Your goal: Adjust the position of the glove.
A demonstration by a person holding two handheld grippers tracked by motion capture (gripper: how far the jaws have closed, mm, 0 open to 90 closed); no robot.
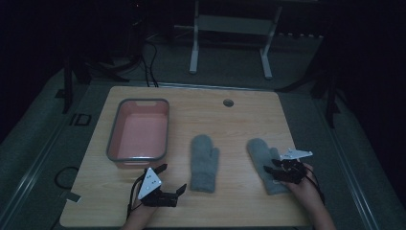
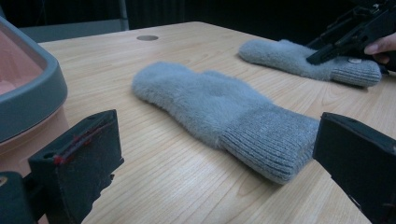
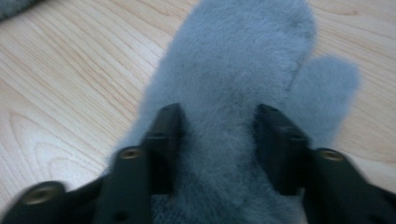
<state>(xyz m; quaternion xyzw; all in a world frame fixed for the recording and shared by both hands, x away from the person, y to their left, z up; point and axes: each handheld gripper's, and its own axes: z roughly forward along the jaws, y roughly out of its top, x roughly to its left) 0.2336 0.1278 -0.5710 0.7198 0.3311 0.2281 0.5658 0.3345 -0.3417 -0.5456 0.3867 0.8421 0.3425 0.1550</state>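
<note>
Two grey fuzzy mittens lie flat on the wooden table. The middle mitten [image 1: 204, 163] [image 2: 210, 102] has its ribbed cuff toward me, just right of my left gripper [image 1: 172, 178] [image 2: 212, 186], which is open with nothing between its jaws. My right gripper [image 1: 272, 163] [image 3: 219, 116] [image 2: 327, 49] sits low on the right mitten [image 1: 261, 151] [image 3: 243, 51] [image 2: 289, 56]. Its jaws dig into the fur above the cuff, and a ridge of fabric is pinched between the pads. The thumb of that mitten points to the right in the right gripper view.
A pink tub with a grey rim [image 1: 139, 101] [image 2: 32, 88] stands at the table's left, close behind my left gripper. A round cable hole [image 1: 228, 102] [image 2: 147, 38] sits near the far edge. Beyond the table is a dark floor with a white frame and cables.
</note>
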